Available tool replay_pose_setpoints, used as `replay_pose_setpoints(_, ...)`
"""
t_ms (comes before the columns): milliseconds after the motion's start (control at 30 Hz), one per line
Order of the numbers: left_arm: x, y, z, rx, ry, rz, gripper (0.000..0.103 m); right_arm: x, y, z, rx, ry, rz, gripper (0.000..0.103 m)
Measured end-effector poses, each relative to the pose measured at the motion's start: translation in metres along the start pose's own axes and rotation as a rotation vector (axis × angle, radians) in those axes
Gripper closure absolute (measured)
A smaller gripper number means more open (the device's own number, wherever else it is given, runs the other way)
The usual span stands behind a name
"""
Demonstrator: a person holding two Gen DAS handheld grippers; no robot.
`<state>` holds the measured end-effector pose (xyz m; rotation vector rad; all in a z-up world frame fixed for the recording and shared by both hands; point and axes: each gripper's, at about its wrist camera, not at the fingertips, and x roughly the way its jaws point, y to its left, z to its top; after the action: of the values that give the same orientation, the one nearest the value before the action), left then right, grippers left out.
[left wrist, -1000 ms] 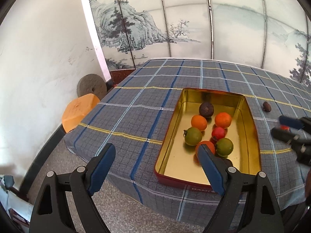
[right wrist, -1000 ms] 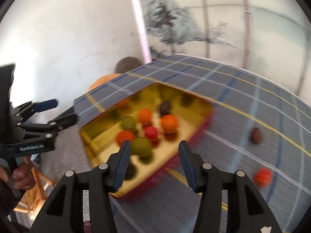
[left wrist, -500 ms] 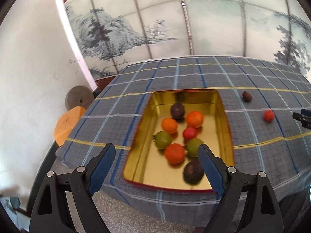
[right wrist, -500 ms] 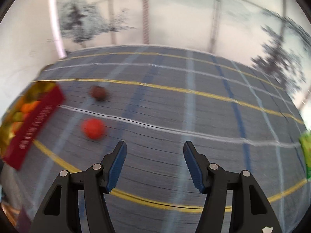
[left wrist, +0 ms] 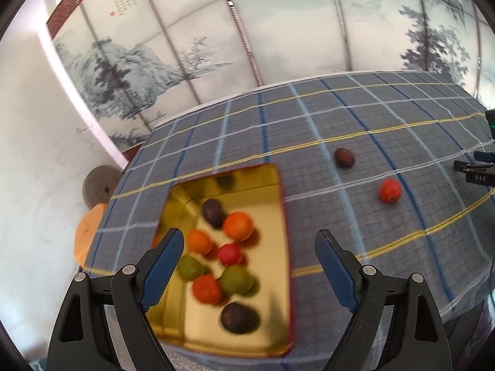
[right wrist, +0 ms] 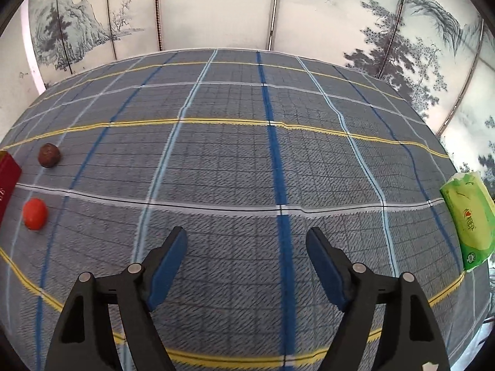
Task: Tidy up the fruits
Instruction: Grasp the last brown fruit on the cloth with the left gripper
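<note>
The right gripper (right wrist: 246,259), jaws apart and empty, has swung away from the tin (left wrist: 283,216) toward bare cloth, leaving the red fruit (right wrist: 35,214) and brown fruit (right wrist: 49,155) uncollected at its left.

Spread left tool (left wrist: 249,259) above fruit-filled gold tin (left wrist: 284,216)
</note>
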<state>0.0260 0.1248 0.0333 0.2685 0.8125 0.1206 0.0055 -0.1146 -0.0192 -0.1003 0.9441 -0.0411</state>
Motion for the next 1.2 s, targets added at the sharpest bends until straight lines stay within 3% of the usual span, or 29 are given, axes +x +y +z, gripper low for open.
replay_pose_setpoints(333,0.047,-0.051,0.054,0.042,0.062,-0.086,0.016,0.004,-0.004,-0.004,0.015,-0.015,0.065,0.021)
replay_pose_setpoints(600,0.092,-0.076,0.086,0.002,0.128,-0.149,0.016,0.000,-0.004,-0.006,0.016,-0.029,0.112,0.015)
replay_pose_setpoints(1000,0.150,-0.082,0.102,-0.064,0.216,-0.240,0.016,-0.004,-0.004,-0.006,0.010,-0.046,0.166,0.014)
replay_pose_setpoints(1200,0.172,-0.092,0.101,-0.031,0.243,-0.225,0.016,-0.004,-0.003,-0.005,0.007,-0.045,0.187,0.014)
